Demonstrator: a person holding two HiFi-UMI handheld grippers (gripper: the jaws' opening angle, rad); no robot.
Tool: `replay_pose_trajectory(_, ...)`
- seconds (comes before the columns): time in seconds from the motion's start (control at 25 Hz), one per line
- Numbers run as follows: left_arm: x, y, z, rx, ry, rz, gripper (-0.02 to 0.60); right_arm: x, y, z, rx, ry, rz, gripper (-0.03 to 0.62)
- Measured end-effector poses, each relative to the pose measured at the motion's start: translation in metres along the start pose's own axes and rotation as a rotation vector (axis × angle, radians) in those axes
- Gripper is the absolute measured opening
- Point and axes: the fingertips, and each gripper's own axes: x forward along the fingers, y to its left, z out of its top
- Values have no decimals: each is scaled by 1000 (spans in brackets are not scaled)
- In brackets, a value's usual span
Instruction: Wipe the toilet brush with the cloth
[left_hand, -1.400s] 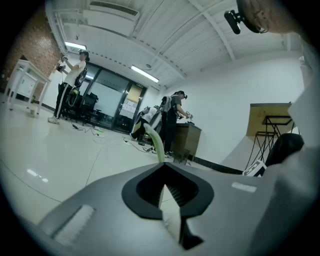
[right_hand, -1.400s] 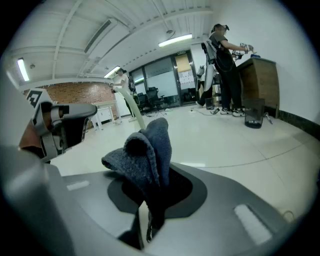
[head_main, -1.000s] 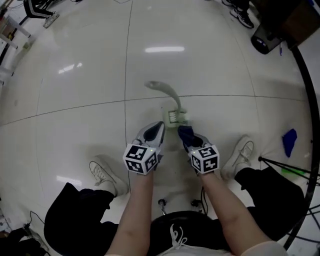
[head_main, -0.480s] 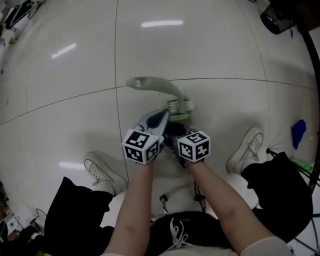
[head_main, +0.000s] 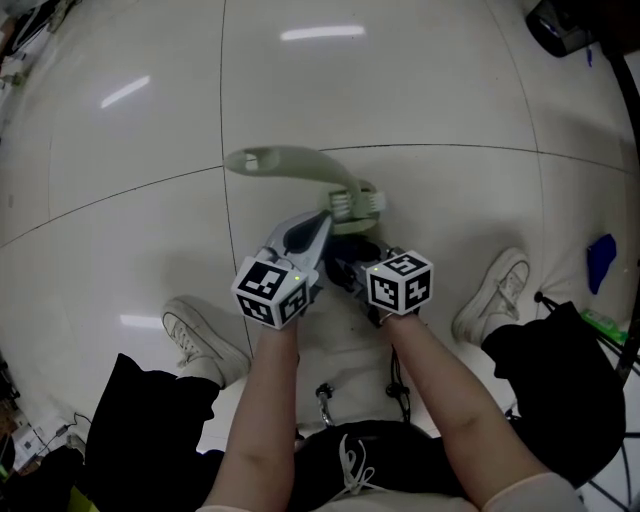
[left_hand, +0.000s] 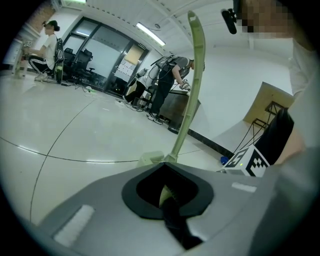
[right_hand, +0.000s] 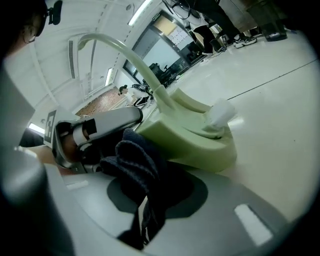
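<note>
The toilet brush (head_main: 358, 208) sits on the floor (head_main: 150, 250) just ahead of my shoes, its handle curving off to the left. My left tool (head_main: 318, 228) is clamped on it near the head. My right tool (head_main: 350, 268), just beside, pinches the dark cloth (right_hand: 134, 162) against the brush. Both forearms reach down, close together.
</note>
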Motion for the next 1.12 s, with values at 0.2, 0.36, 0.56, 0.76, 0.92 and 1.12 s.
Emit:
replay_pose_trajectory(0.2, -2, 5, 0, -35, -13, 7, 6, -20, -27, 0, 5, 13, -53, 72)
replay_pose_trajectory(0.36, -2, 7, -1, -42, -9, 19, 6, -31, -50, -1, 29, 41, -97, 72)
replay_pose_trajectory(0.56, 0, 5, 0, -48, -11, 30, 6, -41, -75, 0, 95, 49, -172, 71)
replay_pose_trajectory(0.76, 0, 6, -1, -77, -26, 54, 6, -61, -109, 4, 189, 23, -274, 67)
replay_pose_trajectory(0.92, 0, 7, 0, -88, -39, 85, 6, -84, -140, 45, 233, -86, -365, 66)
replay_pose_trajectory(1.12, 3, 9, 4, -112, -60, 118, 6, -65, -146, 98, 156, -55, -254, 66)
